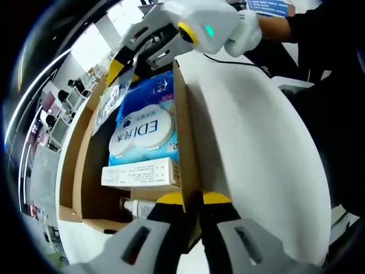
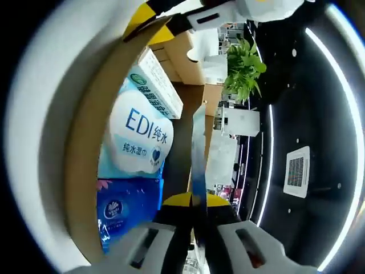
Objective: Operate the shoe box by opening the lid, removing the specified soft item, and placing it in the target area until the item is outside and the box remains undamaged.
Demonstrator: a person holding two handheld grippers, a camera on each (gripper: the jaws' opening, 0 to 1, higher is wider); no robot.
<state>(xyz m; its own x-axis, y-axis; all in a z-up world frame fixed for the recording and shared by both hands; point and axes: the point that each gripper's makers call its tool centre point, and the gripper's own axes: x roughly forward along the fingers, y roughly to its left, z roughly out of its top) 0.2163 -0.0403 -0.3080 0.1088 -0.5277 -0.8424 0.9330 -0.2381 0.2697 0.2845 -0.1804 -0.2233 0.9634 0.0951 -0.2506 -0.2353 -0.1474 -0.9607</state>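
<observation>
The brown cardboard shoe box stands open. Inside lie a blue wet-wipes pack marked EDI, a white carton, a small bottle and a blue tissue pack. My left gripper is shut on the box's near side wall. At the box's far end my right gripper is shut on a thin flat packet that stands against the opposite wall. In the right gripper view that packet shows edge-on between the jaws of the right gripper; the left gripper sits at the top.
A wide white surface lies beside the box. A person's white-gloved hand and dark sleeve hold the right gripper. Office furniture and a green plant stand beyond the box.
</observation>
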